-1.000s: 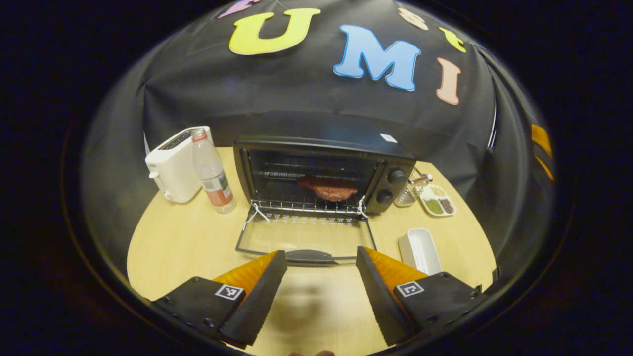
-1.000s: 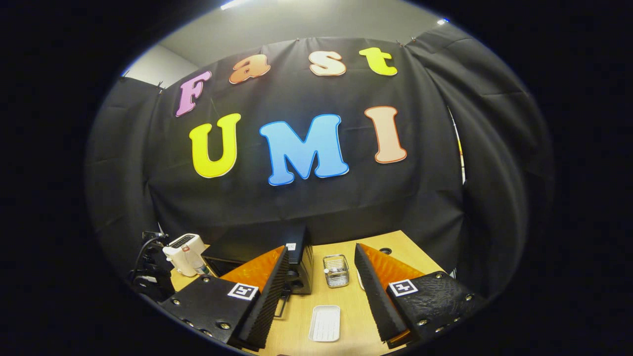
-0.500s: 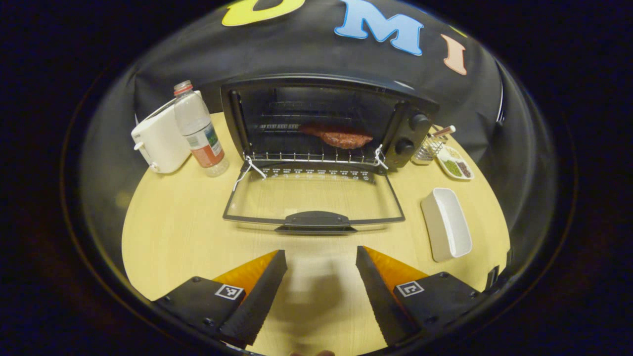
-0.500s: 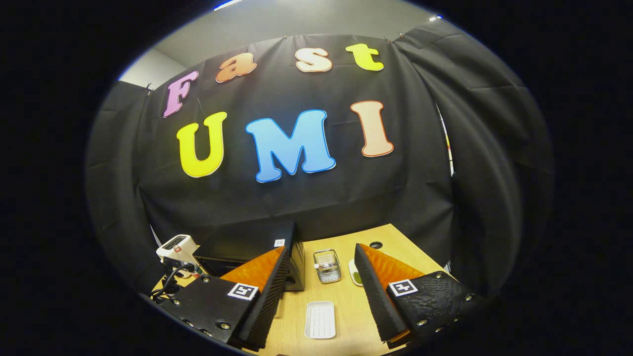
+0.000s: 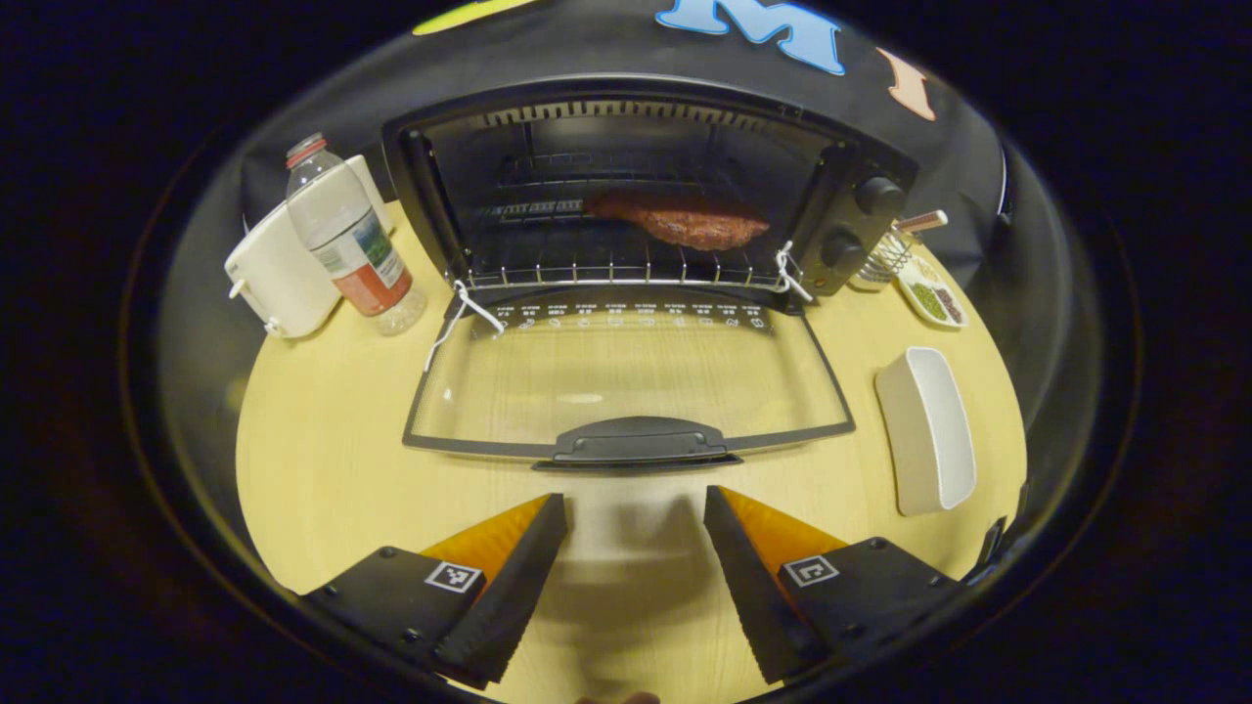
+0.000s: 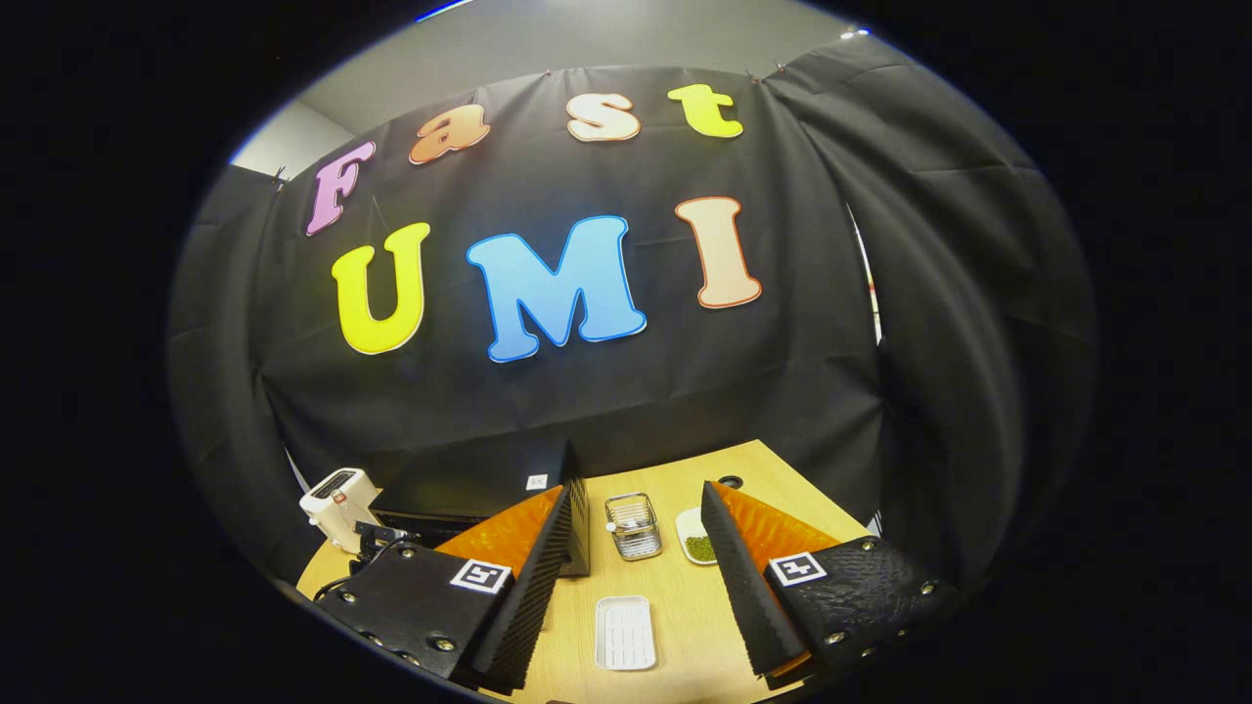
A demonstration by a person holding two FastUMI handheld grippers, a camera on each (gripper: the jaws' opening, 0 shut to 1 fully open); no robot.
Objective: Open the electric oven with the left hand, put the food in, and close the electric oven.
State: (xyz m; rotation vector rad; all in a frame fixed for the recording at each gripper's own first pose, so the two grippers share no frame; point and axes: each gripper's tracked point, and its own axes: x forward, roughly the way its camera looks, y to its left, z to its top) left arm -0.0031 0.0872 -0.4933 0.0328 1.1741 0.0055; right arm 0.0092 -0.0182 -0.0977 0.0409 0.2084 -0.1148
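The black electric oven stands open on the wooden table, its glass door folded flat toward me. A reddish-brown piece of meat lies on the wire rack inside, right of centre. My left gripper is open and empty, just in front of the door's black handle and not touching it. In the right gripper view the oven appears as a dark box at lower left. My right gripper hangs open and empty, high above the table.
A white toaster and a clear bottle stand left of the oven. To the right are a wire basket, a small dish of beans and a white rectangular tray. The tray lies under my right gripper.
My left gripper has moved forward and lower toward the open door, so the oven and handle look larger and nearer. The right gripper view has drifted slightly right.
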